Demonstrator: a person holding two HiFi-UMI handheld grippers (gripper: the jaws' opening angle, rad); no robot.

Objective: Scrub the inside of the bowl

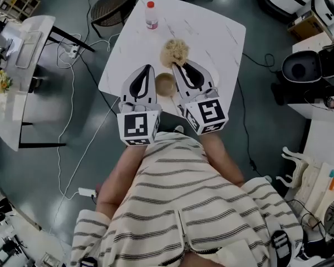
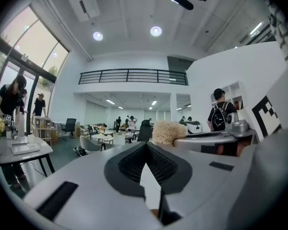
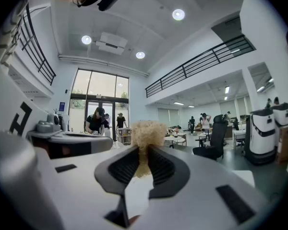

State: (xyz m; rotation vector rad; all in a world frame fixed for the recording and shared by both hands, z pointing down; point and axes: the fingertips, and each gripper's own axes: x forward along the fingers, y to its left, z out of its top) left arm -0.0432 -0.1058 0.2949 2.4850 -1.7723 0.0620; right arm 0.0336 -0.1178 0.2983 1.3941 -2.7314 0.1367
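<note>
A small tan bowl (image 1: 165,84) sits upright on the white table (image 1: 214,35), between my two grippers. Just beyond it lies a fuzzy beige scrubber (image 1: 174,52), which also shows past the jaws as the scrubber (image 2: 169,131) and as the scrubber (image 3: 146,128). My left gripper (image 1: 148,67) lies left of the bowl, jaws touching at the tips and holding nothing; the left gripper (image 2: 145,147) looks the same from its own view. My right gripper (image 1: 176,65) lies right of the bowl, tips at the scrubber's near edge. The right gripper (image 3: 144,150) has a narrow gap through which the scrubber shows.
A clear bottle with a red cap (image 1: 151,15) stands at the table's far edge. A dark chair (image 1: 112,5) is behind the table, and a white side table (image 1: 22,65) is to the left. Cables (image 1: 72,149) trail over the floor. People stand farther off in the room.
</note>
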